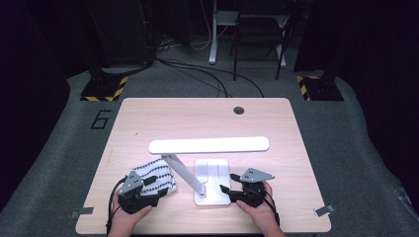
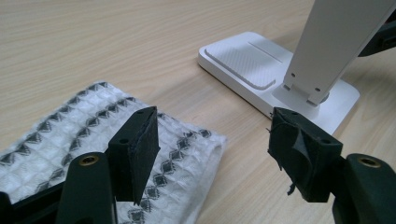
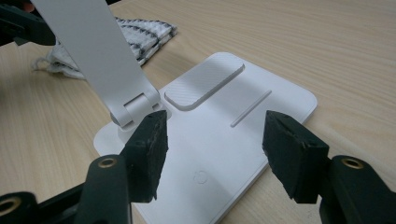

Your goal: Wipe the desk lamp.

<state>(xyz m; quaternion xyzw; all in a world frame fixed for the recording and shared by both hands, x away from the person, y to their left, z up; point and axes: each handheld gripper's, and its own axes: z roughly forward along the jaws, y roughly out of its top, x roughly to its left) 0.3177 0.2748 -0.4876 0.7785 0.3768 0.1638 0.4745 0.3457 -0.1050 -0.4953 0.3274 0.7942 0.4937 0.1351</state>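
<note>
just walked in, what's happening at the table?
A person holds a pair of tongs in each hand at a wooden table. The left tongs are open, hovering over the edge of a folded patterned cloth beside a white desk lamp. The right tongs are open just above the lamp's base, near the arm hinge. Neither pair grips anything yet. The lamp stands upright, its head level above the base.

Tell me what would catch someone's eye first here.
A white desk lamp stands at the near middle of the wooden table, its long head lying level above its flat base. Left of it lies a folded patterned cloth. The left gripper hangs over the cloth, the right gripper by the base, jaws open.
</note>
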